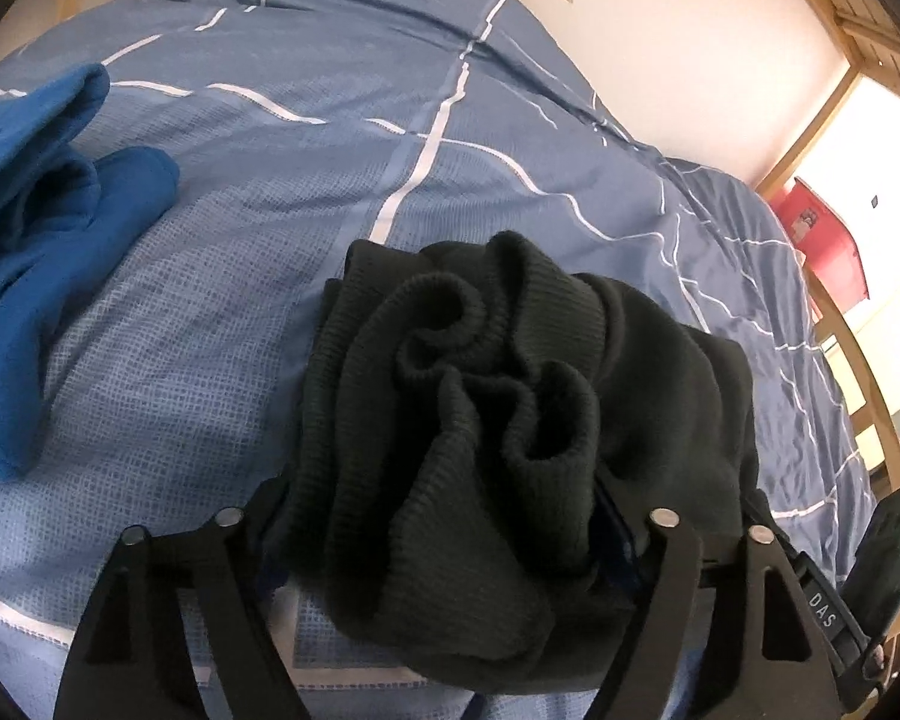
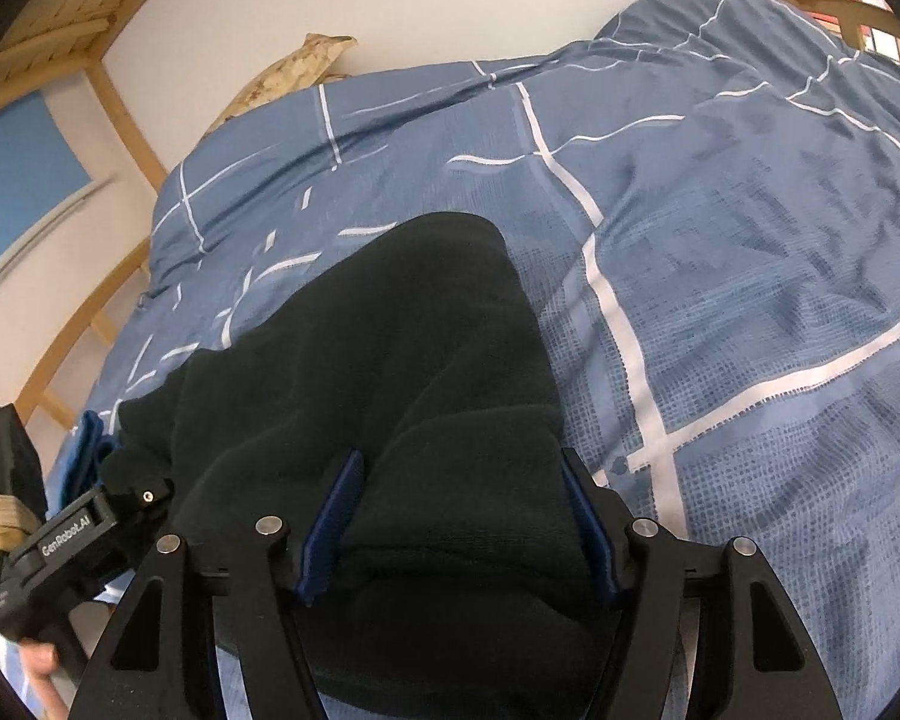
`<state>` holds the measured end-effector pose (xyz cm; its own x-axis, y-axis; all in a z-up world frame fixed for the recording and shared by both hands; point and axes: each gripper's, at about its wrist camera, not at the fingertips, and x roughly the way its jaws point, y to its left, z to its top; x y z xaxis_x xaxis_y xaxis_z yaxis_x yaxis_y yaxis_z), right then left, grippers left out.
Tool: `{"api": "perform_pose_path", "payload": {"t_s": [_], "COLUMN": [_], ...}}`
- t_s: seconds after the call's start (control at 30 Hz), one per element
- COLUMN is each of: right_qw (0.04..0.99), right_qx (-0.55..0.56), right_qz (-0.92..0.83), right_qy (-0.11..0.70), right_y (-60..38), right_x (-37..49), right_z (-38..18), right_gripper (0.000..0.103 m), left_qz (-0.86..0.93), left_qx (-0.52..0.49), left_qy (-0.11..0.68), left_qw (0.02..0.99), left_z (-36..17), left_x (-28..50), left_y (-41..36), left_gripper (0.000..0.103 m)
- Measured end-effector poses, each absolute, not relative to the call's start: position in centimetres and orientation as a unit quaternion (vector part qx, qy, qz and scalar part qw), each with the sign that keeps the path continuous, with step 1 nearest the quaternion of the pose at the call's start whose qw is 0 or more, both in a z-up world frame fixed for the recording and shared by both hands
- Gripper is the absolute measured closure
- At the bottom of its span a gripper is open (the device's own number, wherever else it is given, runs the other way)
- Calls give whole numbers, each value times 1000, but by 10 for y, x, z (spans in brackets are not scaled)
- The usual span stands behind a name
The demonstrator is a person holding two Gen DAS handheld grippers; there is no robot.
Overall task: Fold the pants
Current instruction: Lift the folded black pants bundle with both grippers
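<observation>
Black knit pants (image 1: 480, 414) lie bunched on the blue bed cover. In the left wrist view the ribbed cuffs are crumpled between the fingers of my left gripper (image 1: 450, 534), which is shut on the fabric. In the right wrist view the pants (image 2: 390, 372) fill the space between the blue pads (image 2: 336, 528) of my right gripper (image 2: 462, 528), which is shut on a thick fold. The left gripper's body (image 2: 72, 540) shows at the lower left of the right wrist view, close beside the right one.
A blue garment (image 1: 36, 240) lies crumpled on the bed at the left. The blue checked duvet (image 1: 390, 120) covers the bed. A wooden bed frame (image 1: 864, 384) runs along the right edge, with a red box (image 1: 822, 234) beyond. A white wall stands behind.
</observation>
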<state>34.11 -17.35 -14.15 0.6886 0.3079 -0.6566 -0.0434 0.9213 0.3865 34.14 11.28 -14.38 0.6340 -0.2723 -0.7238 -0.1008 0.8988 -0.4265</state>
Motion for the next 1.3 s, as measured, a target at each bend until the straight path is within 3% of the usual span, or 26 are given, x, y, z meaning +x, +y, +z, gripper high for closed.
{"api": "perform_pose_path", "payload": {"t_s": [0.13, 0.33, 0.8, 1.07, 1.3], "right_qw": [911, 931, 957, 957, 950], "right_qx": [148, 89, 72, 54, 26], "right_qz": [99, 93, 122, 173, 219], "right_qy": [373, 343, 253, 225, 222], "right_y": [-167, -154, -129, -55, 43], "right_x": [335, 318, 275, 263, 271], "right_z": [-133, -102, 7, 47, 50], "right_gripper": [54, 63, 65, 65, 65], "left_qz": [-56, -67, -102, -66, -23], "left_qx": [-210, -197, -153, -121, -126], "left_qy": [421, 416, 328, 302, 304], "left_qw": [881, 885, 927, 943, 944], "left_z": [-132, -113, 2, 50, 57], "left_x": [336, 330, 282, 251, 244], "left_y": [110, 107, 137, 221, 316], "left_gripper": [51, 58, 60, 59, 59]}}
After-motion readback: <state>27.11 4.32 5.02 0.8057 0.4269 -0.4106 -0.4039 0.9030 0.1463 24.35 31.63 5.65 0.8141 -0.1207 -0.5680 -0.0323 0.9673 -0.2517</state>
